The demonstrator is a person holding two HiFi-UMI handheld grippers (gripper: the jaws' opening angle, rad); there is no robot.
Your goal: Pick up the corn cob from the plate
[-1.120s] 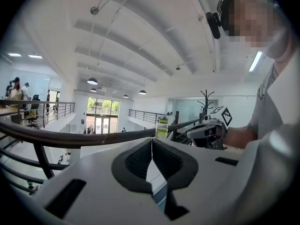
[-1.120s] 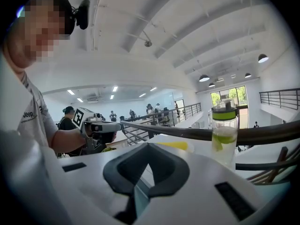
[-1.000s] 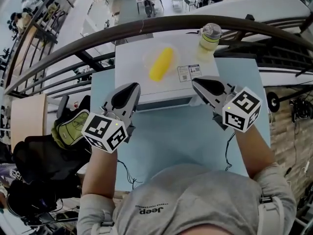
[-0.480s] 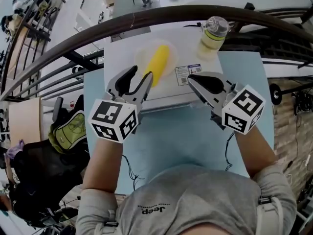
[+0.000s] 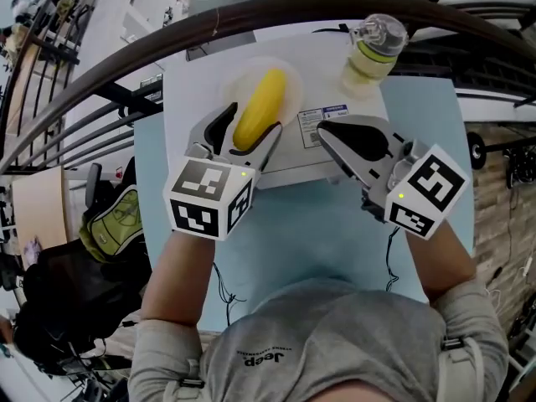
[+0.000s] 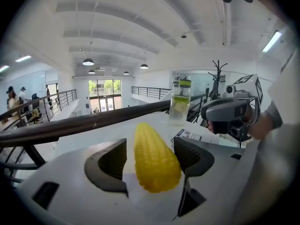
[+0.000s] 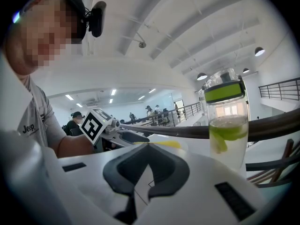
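Note:
A yellow corn cob [image 5: 261,105] lies on a pale round plate [image 5: 295,84] on the white raised top [image 5: 191,99]. My left gripper [image 5: 248,132] reaches over the plate's near edge. Its jaws have just been opening and now stand on either side of the cob's near end. In the left gripper view the corn cob [image 6: 152,144] sits between the dark pads [image 6: 110,165] with a gap on each side, untouched. My right gripper [image 5: 328,134] hovers shut over the white top, right of the plate. In its own view the right gripper [image 7: 146,165] holds nothing.
A clear bottle with a green lid and lime water [image 5: 370,55] stands at the back right of the white top, close ahead as the bottle [image 7: 227,125] in the right gripper view. A printed label [image 5: 322,121] lies beside the plate. A dark curved railing [image 5: 126,61] runs behind.
My left gripper has moved forward and down to the plate, and its jaws went from shut to wide open around the cob's near end. The right gripper has shifted only slightly.

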